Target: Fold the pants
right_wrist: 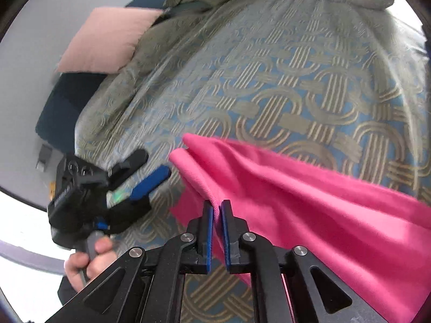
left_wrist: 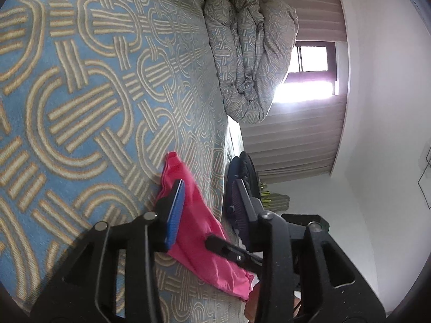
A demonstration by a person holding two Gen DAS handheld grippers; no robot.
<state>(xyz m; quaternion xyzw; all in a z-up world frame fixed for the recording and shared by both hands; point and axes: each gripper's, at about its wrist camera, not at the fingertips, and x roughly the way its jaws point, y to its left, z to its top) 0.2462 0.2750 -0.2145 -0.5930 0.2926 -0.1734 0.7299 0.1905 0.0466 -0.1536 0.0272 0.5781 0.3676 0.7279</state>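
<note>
Across the lower right of the right wrist view, the pink pants drape over the patterned bedspread, one edge lifted off the bed and running up into the right gripper. Its jaws are nearly closed, pinching a fold of pink cloth between the blue pads. So: gripping the pants.

Left gripper sits lower left of the same view, held by a hand. Jaws apart, nothing between them there. In the left wrist view the pants lie between the spread fingers, but the pads don't press on the cloth. Reads as parted, not holding.

Handling, my judgement:
- Light, soft knit-like fabric, no stiffness. It sags and creases wherever unsupported.
- Not fragile. Not slippery against those ribbed pads, but a thin single layer can creep out of a pinch.
- Bedspread is textured, so dragging will bunch the cloth. Lift and lay instead.

Where to grab: hems or waistband corners, where the cloth is doubled and thicker. The free corner near the left gripper looks like the natural second hold. Pink pillow upper left is well clear.
</note>
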